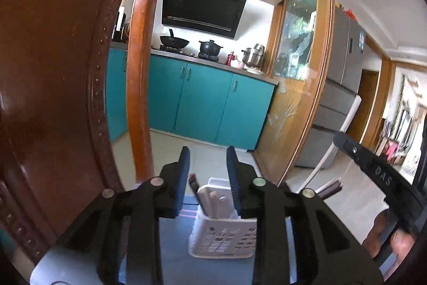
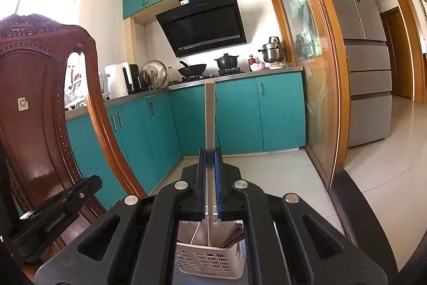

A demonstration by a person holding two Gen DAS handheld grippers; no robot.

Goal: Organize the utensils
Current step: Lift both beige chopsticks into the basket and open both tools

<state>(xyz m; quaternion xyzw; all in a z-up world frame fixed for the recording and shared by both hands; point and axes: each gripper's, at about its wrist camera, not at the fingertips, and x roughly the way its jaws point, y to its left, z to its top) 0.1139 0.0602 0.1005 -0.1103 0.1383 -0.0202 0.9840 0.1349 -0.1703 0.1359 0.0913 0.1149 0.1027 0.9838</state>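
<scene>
While left gripper (image 1: 208,178) gapes | right gripper (image 2: 210,178) clamps utensil (image 2: 209,124)

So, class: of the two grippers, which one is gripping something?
The right gripper: its jaws are clamped on a pale upright stick above the basket. The left gripper is open, holding nothing.

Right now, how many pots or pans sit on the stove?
2: a black wok on the left burner and a lidded black pot on the right burner. The steel pot stands beside the stove.
</scene>
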